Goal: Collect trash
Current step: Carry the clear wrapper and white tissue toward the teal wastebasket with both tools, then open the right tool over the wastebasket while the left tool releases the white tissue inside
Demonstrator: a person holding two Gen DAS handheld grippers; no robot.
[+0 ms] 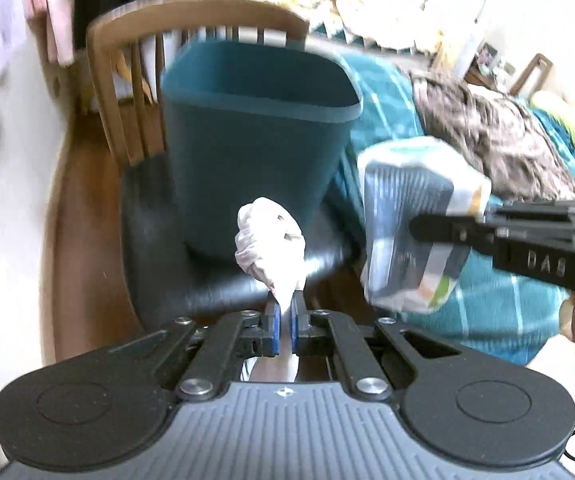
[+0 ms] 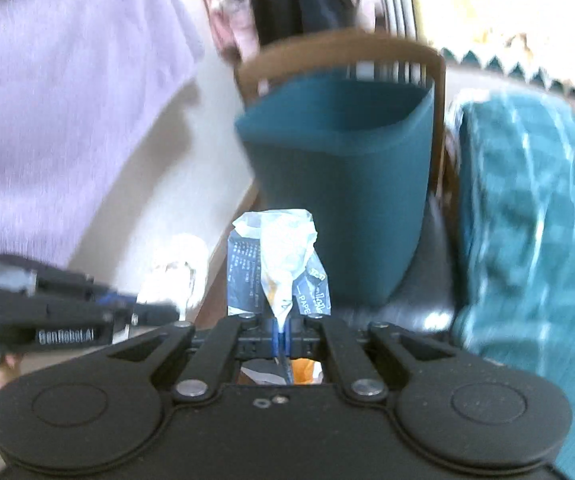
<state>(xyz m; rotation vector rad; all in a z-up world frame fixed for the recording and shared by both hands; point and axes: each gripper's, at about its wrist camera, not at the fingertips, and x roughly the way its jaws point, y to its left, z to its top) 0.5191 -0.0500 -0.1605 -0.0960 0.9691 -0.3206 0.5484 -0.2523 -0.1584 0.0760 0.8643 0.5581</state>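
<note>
**Two Scraps Held Before the Teal Bin**

Clamped shut in the left gripper (image 1: pixel 284 309): a crumpled white tissue (image 1: pixel 270 246), long axis running forward from the jaws toward the teal bin (image 1: pixel 255 136). Pinched in the closed right gripper (image 2: pixel 281 322): a printed paper wrapper (image 2: pixel 277 268), standing upward from the jaws. Beyond both, bin upright on a dark chair seat (image 1: pixel 159 264), wooden chair back (image 1: pixel 119 92) behind, teal blanket (image 2: pixel 527 220) alongside. Blurred throughout.
</note>
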